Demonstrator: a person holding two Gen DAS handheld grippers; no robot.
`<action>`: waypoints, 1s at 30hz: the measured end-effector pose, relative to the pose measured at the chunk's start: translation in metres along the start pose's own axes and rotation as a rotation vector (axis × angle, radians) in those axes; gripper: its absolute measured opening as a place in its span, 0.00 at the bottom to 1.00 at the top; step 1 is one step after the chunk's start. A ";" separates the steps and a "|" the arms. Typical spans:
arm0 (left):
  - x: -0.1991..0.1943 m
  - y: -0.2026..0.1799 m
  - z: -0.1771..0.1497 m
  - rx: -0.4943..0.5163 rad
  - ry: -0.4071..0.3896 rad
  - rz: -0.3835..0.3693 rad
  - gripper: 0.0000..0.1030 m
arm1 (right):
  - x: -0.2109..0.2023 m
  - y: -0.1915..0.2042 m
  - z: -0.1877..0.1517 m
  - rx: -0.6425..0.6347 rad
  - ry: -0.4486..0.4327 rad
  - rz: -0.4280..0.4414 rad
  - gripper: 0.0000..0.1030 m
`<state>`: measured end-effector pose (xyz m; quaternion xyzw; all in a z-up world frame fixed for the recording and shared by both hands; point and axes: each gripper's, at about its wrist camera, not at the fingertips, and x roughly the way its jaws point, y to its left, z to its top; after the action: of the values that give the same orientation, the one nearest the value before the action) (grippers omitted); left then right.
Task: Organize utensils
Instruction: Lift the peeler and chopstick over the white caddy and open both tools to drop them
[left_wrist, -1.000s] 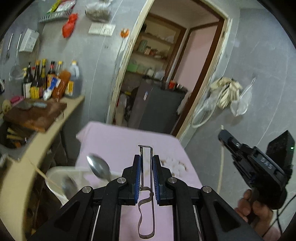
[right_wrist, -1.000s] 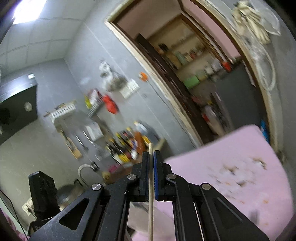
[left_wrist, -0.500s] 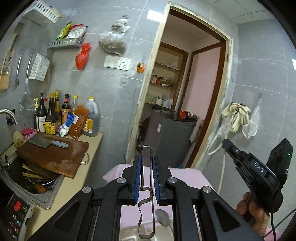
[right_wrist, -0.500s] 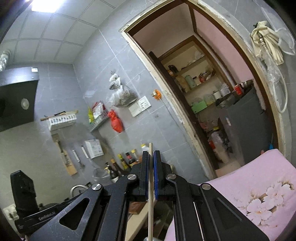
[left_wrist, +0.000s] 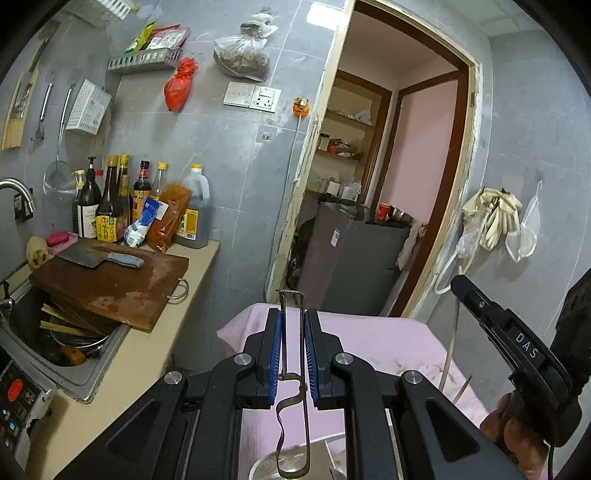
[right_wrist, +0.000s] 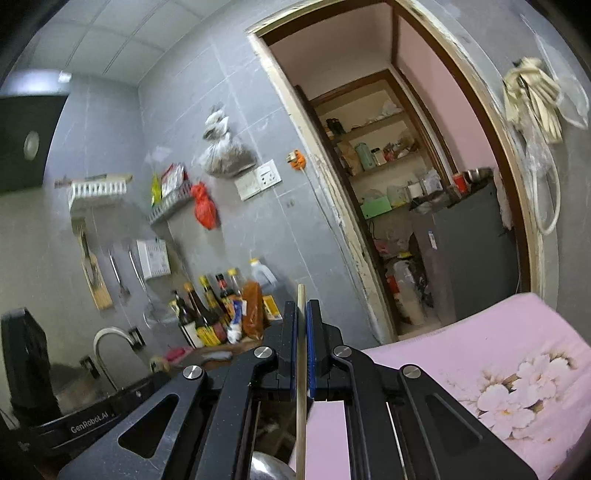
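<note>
Steel and thin, the wire-handled utensil we clamp in the nearly shut left gripper above the pink tablecloth should feel light, stiff and slippery, so we grip its paired wires squarely. Over that cloth, our right gripper is closed on a light wooden chopstick, best pinched mid-shaft.

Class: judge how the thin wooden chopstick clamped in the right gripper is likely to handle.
The chopstick looks thin and wooden, so probably light and fairly stiff. The right gripper pinches it partway along, so it may pivot. Released on the pink cloth, it might roll.
</note>
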<state>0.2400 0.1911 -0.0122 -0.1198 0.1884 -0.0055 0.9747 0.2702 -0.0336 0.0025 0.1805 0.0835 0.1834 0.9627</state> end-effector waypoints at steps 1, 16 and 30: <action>0.002 -0.002 -0.003 0.006 0.002 -0.001 0.12 | 0.000 0.000 -0.003 -0.009 0.001 0.003 0.04; 0.005 -0.008 -0.026 0.047 0.066 0.008 0.12 | -0.001 -0.012 -0.030 -0.004 0.072 -0.039 0.05; -0.012 -0.006 -0.021 -0.083 0.073 0.007 0.38 | -0.022 -0.018 -0.023 -0.007 0.138 -0.048 0.43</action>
<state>0.2214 0.1813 -0.0249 -0.1590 0.2245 0.0011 0.9614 0.2508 -0.0501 -0.0238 0.1619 0.1534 0.1727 0.9594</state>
